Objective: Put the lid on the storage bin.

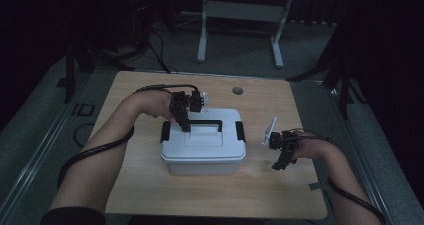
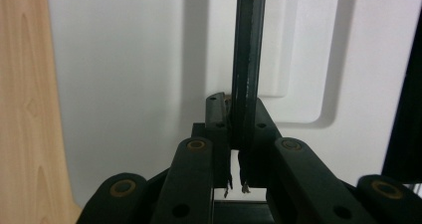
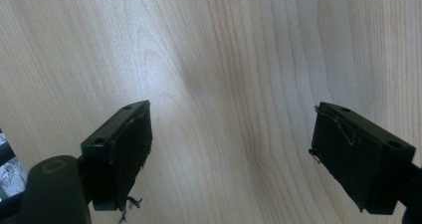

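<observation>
A white lidded storage box (image 1: 204,144) sits mid-worktop (image 1: 150,195). The left forearm angles in over it, its hand-held gripper (image 1: 185,126) pointing down, clamped on the black carry handle (image 2: 246,59). The right hand-held gripper (image 1: 278,164) hovers beside the box, jaws wide.

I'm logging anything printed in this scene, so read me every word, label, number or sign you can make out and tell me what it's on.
"ID": pale letters on the dark floor strip left of the wooden table; anything further along it is too dim to read.
White storage box, its black handle and both hand-held grippers: no readable text.
</observation>
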Available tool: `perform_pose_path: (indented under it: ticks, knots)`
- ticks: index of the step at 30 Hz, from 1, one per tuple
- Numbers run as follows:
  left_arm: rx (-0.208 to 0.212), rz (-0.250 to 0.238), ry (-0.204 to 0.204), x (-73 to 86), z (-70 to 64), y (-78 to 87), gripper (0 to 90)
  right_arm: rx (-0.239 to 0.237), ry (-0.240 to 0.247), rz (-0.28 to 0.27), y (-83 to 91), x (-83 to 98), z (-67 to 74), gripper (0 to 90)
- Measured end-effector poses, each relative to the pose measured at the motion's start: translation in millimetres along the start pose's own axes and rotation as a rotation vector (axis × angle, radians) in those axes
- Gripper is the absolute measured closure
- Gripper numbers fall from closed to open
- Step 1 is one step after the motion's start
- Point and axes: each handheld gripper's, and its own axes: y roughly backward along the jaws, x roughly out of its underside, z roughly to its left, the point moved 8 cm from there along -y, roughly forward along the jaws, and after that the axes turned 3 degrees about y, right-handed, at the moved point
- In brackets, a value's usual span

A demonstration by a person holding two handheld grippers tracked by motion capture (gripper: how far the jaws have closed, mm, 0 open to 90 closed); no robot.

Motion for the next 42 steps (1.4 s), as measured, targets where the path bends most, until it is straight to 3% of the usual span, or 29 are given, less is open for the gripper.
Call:
perform_pose_path:
  ticks: [9,13,16,17,18,19,23,25,26,27,31,33,37,42]
  knots:
    - [0.011,-0.001,0.008,0.1,0.1,-2.1,83.4,-0.001,0.006,-0.002,-1.3,-2.8,-0.1,15.9]
    - [-0.003,-0.006,0.007,-0.1,0.8,-1.8,80.7,-0.002,0.005,-0.003,-1.6,-3.1,0.3,15.9]
    - [-0.011,-0.024,0.030,0.9,3.6,-0.4,59.2,0.000,0.003,-0.007,-0.8,-2.8,0.2,15.9]
    - [-0.032,-0.055,0.068,3.1,9.2,1.5,51.2,0.001,0.002,-0.007,-0.6,-2.4,0.2,15.9]
    - [-0.032,-0.055,0.068,3.1,9.2,1.5,44.4,0.002,0.000,-0.009,-0.5,-2.2,-0.1,15.9]
    - [-0.070,-0.088,0.094,4.7,14.1,3.0,33.1,0.002,-0.002,-0.007,-0.4,-1.7,-0.2,15.9]
    - [-0.077,-0.113,0.125,12.1,16.6,3.3,14.3,0.004,-0.001,-0.009,-0.4,-1.4,-0.9,15.9]
    - [-0.107,-0.114,0.113,17.0,18.3,2.8,13.1,0.002,-0.004,-0.010,-0.6,-1.9,-0.8,15.9]
    - [-0.095,-0.159,0.127,19.4,16.9,3.4,11.1,0.003,-0.002,-0.008,-0.8,-1.9,-0.7,15.9]
    - [-0.095,-0.159,0.127,19.4,16.9,3.4,2.6,0.003,-0.002,-0.008,-0.8,-1.9,-0.7,15.9]
    - [-0.097,-0.200,0.141,31.3,14.5,2.9,1.3,0.003,-0.001,-0.009,-0.4,-3.0,0.0,15.9]
    - [-0.082,-0.200,0.144,40.9,12.7,1.3,1.3,0.005,-0.001,-0.012,-0.1,-3.3,-0.2,15.9]
    - [-0.091,-0.199,0.162,62.3,11.8,-2.8,1.3,0.004,0.002,-0.006,-0.5,-3.1,0.0,15.9]
    - [-0.077,-0.223,0.204,85.2,8.9,-5.4,1.3,0.000,0.004,-0.003,-1.7,-4.8,0.2,15.9]
